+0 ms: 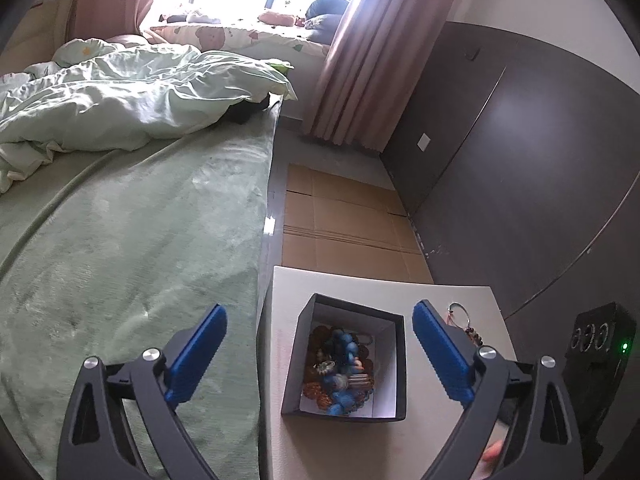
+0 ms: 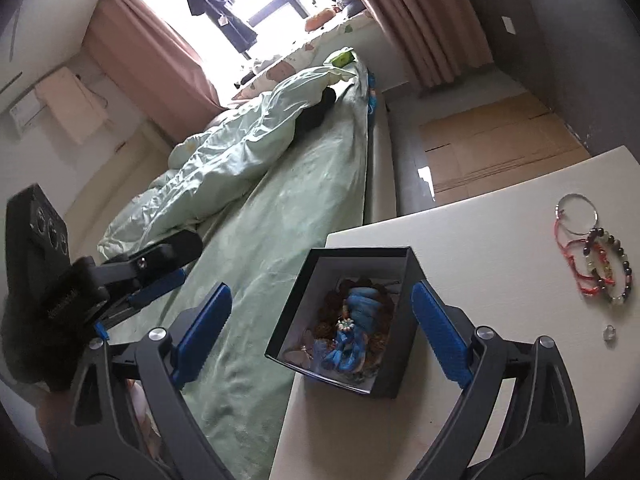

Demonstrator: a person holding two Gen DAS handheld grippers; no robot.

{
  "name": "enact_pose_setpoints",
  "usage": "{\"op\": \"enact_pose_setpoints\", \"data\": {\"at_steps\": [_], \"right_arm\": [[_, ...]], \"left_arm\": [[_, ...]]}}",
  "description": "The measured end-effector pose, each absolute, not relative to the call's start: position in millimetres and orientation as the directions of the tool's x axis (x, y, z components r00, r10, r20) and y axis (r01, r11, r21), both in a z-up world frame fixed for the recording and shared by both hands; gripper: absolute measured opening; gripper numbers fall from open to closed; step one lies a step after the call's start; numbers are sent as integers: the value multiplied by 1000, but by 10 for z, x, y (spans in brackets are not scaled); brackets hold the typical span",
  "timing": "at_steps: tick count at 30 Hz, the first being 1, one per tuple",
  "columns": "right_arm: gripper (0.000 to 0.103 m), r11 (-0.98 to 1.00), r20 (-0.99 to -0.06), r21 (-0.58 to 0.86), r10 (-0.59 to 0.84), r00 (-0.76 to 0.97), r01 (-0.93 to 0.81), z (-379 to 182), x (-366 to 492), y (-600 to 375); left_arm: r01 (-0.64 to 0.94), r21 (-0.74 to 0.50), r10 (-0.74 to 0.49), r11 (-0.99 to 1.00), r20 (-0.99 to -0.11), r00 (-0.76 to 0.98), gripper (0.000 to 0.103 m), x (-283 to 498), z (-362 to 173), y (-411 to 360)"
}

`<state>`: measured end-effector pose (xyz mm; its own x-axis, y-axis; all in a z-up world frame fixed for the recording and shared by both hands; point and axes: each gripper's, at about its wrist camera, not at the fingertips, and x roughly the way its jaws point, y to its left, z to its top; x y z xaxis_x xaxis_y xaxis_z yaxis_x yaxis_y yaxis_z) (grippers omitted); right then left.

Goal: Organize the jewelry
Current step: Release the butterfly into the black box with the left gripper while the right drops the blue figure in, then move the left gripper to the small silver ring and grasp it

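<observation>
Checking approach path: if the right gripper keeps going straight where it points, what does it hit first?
Most likely the black box: it sits centred between the open jaws of the right gripper, jewelry piled inside. Depth is unclear, so the near rim or the pile could come first.

1. The only lettering is a small pale line on the black body of the other hand-held gripper [image 2: 132,284], at the left edge of the right wrist view; too blurred to read.
2. No other text, label or number is legible.
</observation>
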<state>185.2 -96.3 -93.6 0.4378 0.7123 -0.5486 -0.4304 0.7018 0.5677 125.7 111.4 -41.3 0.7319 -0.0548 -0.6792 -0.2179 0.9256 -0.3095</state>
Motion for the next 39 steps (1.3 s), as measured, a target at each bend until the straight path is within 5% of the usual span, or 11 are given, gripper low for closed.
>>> {"op": "enact_pose_setpoints", "data": {"at_steps": [18, 33, 39], "right_arm": [[91, 779, -573, 544, 617, 539, -313, -815, 1935, -1893], [91, 855, -687, 507, 479, 546, -112, -983, 1997, -2666], [89, 863, -718, 504, 445, 535, -41, -1077, 2036, -2891]], "left_arm": [[-155, -272, -82, 950, -693, 716, 95, 1312, -486, 710], [-51, -238, -132, 970, -690, 712, 95, 1484, -619, 56], [-7, -243, -169, 970, -697, 697, 88, 1583, -723, -215]]}}
